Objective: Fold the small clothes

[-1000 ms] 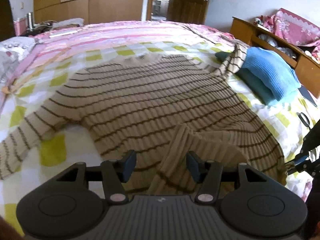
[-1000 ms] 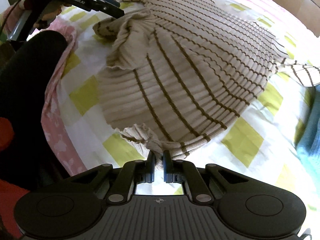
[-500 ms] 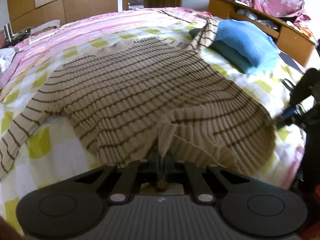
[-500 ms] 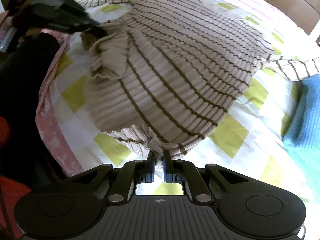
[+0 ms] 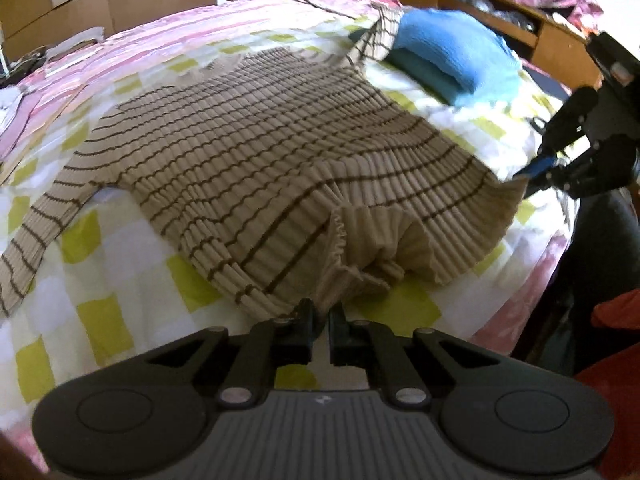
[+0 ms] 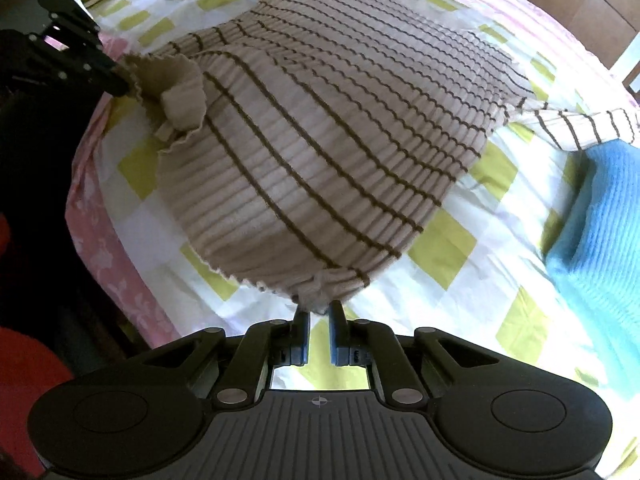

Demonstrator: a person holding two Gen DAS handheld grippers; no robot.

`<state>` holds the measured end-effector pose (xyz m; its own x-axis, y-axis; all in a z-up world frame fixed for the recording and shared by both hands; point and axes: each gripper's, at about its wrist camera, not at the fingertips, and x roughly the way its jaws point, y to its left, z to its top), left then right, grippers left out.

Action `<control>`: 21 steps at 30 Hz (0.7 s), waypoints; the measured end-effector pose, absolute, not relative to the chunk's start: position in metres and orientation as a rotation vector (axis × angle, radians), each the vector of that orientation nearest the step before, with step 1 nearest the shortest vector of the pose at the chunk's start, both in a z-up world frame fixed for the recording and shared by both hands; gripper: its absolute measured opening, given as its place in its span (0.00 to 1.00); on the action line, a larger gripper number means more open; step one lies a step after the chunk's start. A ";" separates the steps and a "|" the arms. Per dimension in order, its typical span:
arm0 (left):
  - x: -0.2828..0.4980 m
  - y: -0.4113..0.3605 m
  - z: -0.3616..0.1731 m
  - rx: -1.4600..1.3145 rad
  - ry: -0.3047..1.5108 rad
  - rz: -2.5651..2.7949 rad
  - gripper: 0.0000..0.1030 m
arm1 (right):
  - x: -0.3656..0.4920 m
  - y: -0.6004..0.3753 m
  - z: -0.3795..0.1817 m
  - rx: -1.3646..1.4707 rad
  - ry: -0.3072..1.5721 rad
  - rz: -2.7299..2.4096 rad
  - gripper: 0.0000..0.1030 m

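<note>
On the checked bed [image 5: 100, 280], both grippers [image 5: 320, 316] [image 6: 319, 312] clench the striped sweater's [image 5: 260, 152] near hem corners.

Ribbed knit sweater [image 5: 260, 152], matt

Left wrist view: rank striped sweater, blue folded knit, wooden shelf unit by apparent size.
1. striped sweater, by far the largest in frame.
2. blue folded knit.
3. wooden shelf unit, only partly in frame and farthest away, so its rank against the knit is unsure.

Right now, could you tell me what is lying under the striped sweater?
The striped sweater lies on a yellow-checked bedsheet, which shows all around it. One sleeve end rests on a blue folded knit. What lies beneath its body is covered.
</note>
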<state>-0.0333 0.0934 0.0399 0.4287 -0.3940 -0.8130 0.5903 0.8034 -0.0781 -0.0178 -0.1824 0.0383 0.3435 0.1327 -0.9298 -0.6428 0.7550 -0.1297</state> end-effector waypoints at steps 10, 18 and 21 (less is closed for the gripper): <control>-0.045 0.108 0.045 0.014 0.946 -0.506 0.22 | -0.035 -0.174 0.072 -0.376 0.974 0.554 0.27; -0.041 0.096 0.018 -0.066 1.065 -0.232 0.30 | -0.035 -0.181 0.055 -0.266 0.960 0.497 0.28; -0.033 0.104 0.012 -0.204 1.081 -0.141 0.30 | -0.036 -0.190 0.051 -0.215 0.943 0.476 0.28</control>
<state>-0.0326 0.1039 0.0120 0.4643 -0.2131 -0.8597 0.0147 0.9723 -0.2331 -0.0364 -0.1896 0.0506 0.4937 0.2972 -0.8173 -0.4811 0.8762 0.0281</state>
